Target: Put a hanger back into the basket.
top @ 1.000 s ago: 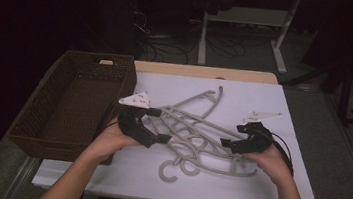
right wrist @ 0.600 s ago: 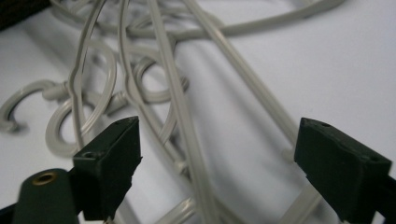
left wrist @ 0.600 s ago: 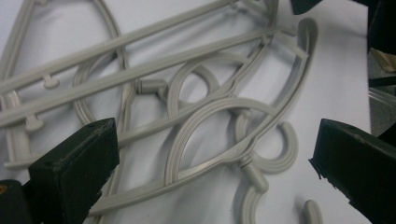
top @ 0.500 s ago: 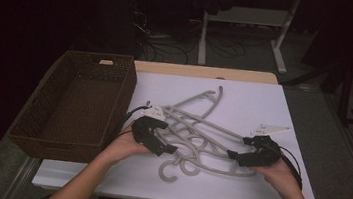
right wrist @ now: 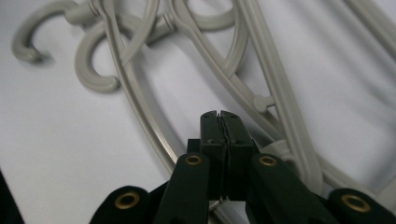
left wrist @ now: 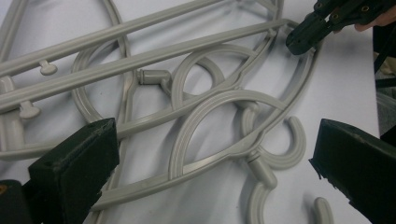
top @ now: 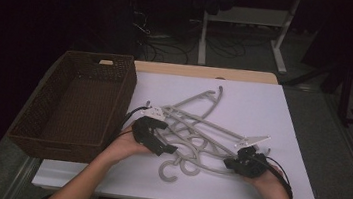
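Right gripper [right wrist: 219,116] jaws just closed beside the hangers [right wrist: 261,93].

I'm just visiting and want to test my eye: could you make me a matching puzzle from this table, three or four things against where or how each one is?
Things:
1. basket
2. hangers
3. left gripper
4. right gripper

States:
A. fingers shut
B. fingers wide apart above the hangers
C. piled in a grey tangle on the white sheet
D. brown, at the table's left edge

Pairs: 1-D, 2-C, 3-B, 4-A
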`<control>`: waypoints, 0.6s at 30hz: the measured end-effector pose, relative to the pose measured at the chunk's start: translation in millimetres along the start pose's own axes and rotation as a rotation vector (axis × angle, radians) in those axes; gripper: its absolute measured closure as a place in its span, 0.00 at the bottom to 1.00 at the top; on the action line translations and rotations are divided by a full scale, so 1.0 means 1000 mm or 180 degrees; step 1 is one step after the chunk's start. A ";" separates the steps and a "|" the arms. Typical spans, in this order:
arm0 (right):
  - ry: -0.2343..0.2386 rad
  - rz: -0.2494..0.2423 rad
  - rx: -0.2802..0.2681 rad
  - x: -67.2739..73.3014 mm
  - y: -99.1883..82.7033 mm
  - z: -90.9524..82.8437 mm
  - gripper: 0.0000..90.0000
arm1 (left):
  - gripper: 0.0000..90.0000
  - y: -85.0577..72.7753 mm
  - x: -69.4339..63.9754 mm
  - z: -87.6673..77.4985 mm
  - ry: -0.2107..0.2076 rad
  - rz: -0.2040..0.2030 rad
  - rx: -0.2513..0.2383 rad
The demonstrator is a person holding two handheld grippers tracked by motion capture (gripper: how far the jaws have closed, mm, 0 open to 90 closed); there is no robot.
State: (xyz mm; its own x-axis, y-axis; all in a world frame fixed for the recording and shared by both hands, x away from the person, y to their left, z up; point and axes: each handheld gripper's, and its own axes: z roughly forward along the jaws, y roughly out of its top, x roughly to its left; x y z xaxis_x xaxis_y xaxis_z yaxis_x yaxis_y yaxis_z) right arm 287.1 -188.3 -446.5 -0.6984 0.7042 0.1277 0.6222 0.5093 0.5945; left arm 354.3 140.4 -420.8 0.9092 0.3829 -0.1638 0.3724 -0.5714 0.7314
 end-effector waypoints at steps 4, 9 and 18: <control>-0.0070 -0.0029 0.0033 -0.001 0.000 -0.001 0.99 | 0.00 -0.002 0.002 0.008 0.0013 0.0049 0.0094; -0.0174 -0.0002 0.0050 -0.007 -0.002 -0.007 0.99 | 0.00 -0.003 0.000 0.012 0.0002 0.0140 0.0203; -0.0181 0.0006 -0.0028 -0.018 -0.007 -0.017 0.94 | 0.07 -0.003 -0.003 0.023 0.0033 0.0455 0.0398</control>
State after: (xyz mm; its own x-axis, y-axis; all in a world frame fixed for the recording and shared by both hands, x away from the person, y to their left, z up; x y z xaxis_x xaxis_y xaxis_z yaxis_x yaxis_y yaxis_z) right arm 289.1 -213.4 -439.2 -0.6759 0.7323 0.0835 0.6201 0.5038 0.6014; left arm 354.8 124.4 -437.2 0.9528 0.2983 -0.0568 0.2603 -0.7060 0.6586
